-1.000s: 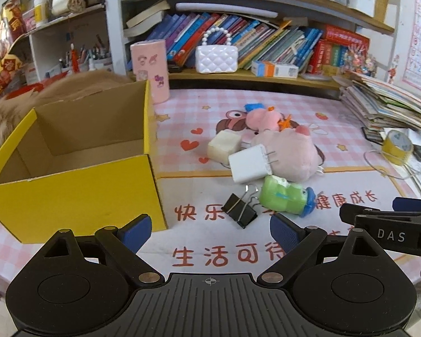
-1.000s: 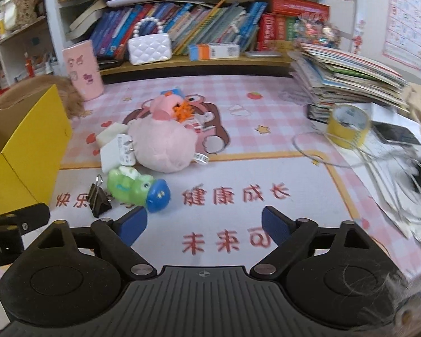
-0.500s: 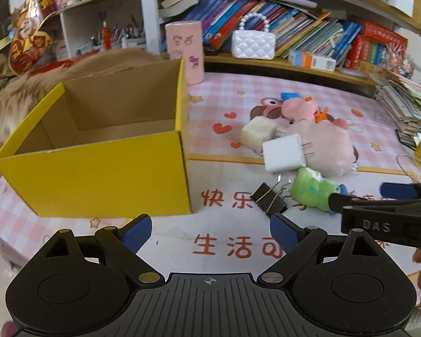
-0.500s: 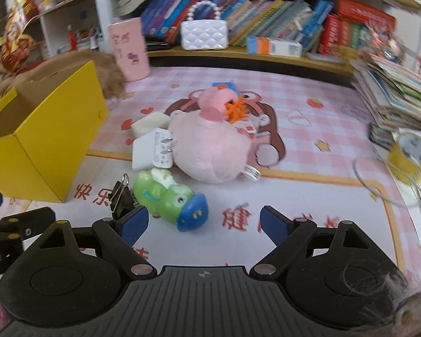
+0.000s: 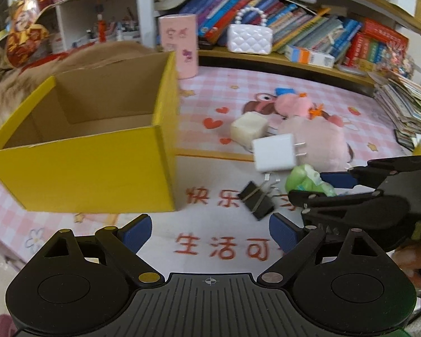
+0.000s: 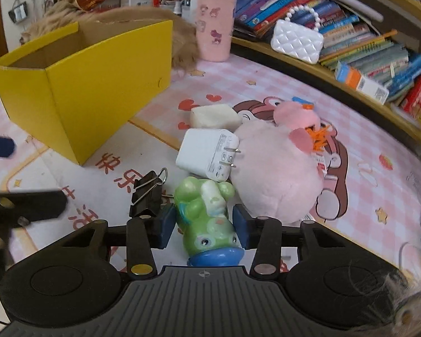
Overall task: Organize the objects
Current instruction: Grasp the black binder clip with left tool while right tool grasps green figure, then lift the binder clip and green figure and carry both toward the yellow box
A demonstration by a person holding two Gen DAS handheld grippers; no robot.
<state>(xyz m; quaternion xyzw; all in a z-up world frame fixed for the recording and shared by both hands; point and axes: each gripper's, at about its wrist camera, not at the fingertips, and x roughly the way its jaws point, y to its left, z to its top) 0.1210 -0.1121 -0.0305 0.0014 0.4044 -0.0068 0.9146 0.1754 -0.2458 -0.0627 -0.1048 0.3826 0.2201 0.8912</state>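
A green toy with a blue base [image 6: 207,196] lies on the printed mat, and my right gripper [image 6: 205,221] is shut on its sides. The left wrist view shows that grip from the side, toy [image 5: 306,181] between the right gripper's fingers [image 5: 334,179]. A black binder clip [image 6: 147,193] lies just left of the toy. Behind it are a white charger [image 6: 207,154], a cream block [image 6: 213,116] and a pink plush [image 6: 275,174]. My left gripper [image 5: 210,230] hangs open over the mat, nothing between its pads, in front of the open yellow box [image 5: 92,168].
A pink cup [image 5: 179,45] stands behind the box, with brown fur [image 6: 154,19] beside it. A white quilted handbag [image 5: 249,38] sits on the low bookshelf along the back. A stack of books [image 5: 404,106] lies at the right edge.
My right gripper rolled, moved in over the green toy and closed on it. The left gripper stayed open and barely moved.
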